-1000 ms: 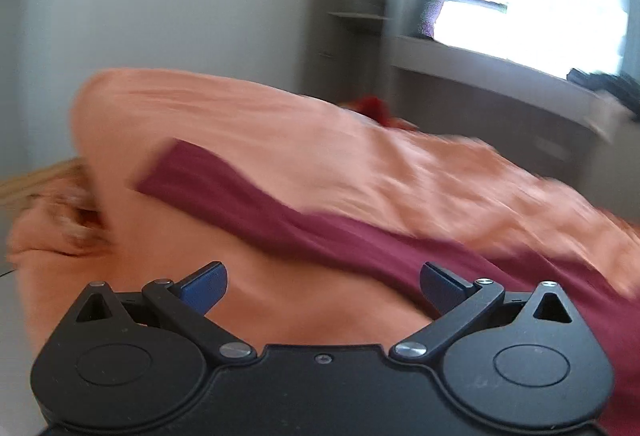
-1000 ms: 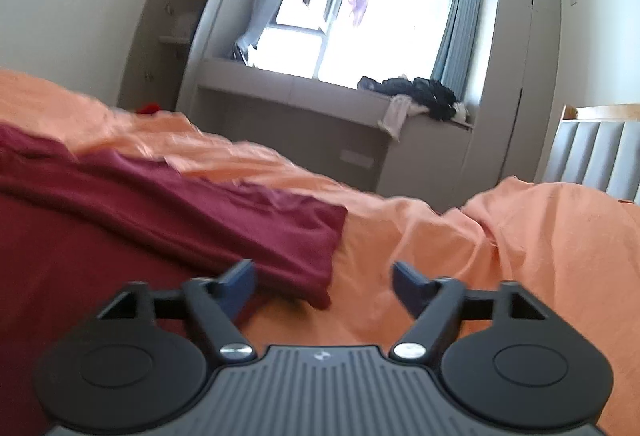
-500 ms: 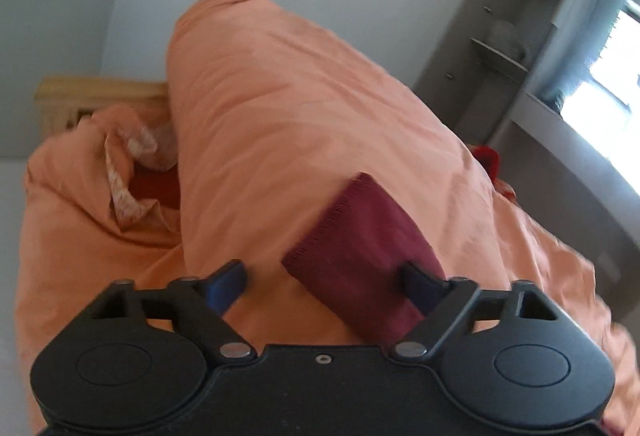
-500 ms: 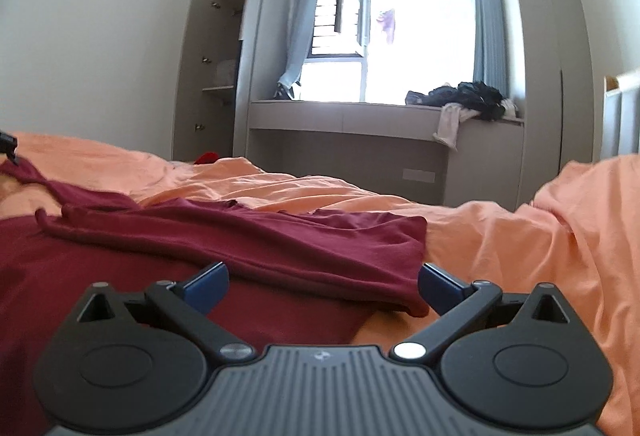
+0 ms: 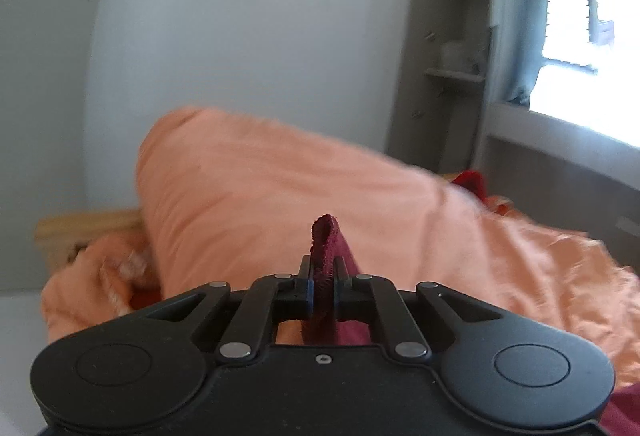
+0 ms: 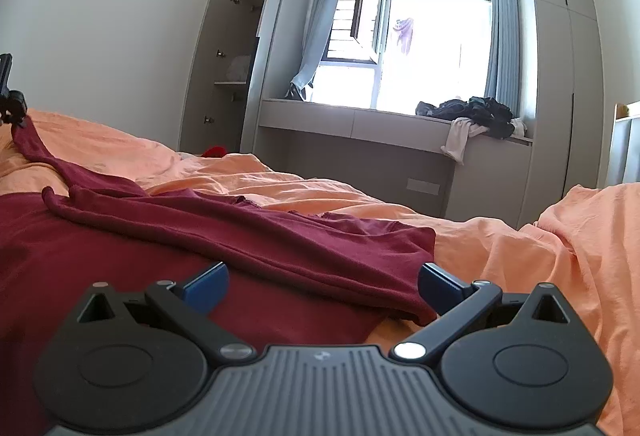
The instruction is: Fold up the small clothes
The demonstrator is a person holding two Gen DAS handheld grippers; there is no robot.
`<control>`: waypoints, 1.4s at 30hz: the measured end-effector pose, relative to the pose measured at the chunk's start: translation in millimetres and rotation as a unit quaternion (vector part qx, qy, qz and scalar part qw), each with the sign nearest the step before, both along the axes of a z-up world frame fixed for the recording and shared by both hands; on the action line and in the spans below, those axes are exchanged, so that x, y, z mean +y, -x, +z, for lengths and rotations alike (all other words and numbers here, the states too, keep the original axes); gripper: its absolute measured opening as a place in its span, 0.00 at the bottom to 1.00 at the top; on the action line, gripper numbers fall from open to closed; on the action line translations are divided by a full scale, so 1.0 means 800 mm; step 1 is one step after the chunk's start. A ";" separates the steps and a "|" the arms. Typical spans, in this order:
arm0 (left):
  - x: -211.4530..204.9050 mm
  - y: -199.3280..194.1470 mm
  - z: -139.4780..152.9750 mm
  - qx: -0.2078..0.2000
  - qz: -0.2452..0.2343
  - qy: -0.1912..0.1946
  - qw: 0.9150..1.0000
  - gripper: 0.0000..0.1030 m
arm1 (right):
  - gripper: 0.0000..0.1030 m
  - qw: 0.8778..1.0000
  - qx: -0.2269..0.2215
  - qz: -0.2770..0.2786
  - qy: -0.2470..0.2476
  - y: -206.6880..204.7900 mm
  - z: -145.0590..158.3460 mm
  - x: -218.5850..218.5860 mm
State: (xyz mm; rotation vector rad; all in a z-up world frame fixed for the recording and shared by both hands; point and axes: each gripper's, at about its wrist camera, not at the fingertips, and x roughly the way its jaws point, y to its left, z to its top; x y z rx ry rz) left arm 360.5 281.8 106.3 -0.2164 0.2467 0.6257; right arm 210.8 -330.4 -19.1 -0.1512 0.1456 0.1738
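A dark red garment (image 6: 120, 256) lies spread on an orange bedsheet (image 6: 520, 248), with a folded layer across its top. My left gripper (image 5: 322, 290) is shut on the end of the garment's sleeve (image 5: 325, 244), which sticks up between the fingers. In the right wrist view the left gripper (image 6: 12, 104) shows at the far left, holding that sleeve (image 6: 32, 144) raised. My right gripper (image 6: 320, 284) is open, low over the garment's near right corner, with the folded edge between its fingers.
An orange duvet roll (image 5: 260, 196) lies ahead of the left gripper, with a wooden bed frame (image 5: 80, 228) behind. A window bench (image 6: 400, 124) carries a pile of dark clothes (image 6: 472, 112). An open wardrobe (image 6: 236, 68) stands at the left wall.
My left gripper has closed on the sleeve end and lifted it. My right gripper stayed open and moved slightly nearer the garment's folded corner.
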 end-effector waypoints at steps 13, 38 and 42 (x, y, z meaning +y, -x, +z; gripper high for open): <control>-0.210 0.060 0.111 -0.129 -0.265 -0.081 0.952 0.07 | 1.00 1.000 -0.013 -0.002 -0.023 0.013 0.015 -0.007; -0.474 0.158 -0.119 0.058 -0.606 -0.057 0.791 0.24 | 1.00 0.995 -0.005 -0.080 -0.061 0.018 0.029 -0.046; -0.449 0.160 -0.121 0.073 -0.613 -0.037 0.786 0.68 | 1.00 0.996 -0.002 -0.067 -0.060 0.015 0.026 -0.041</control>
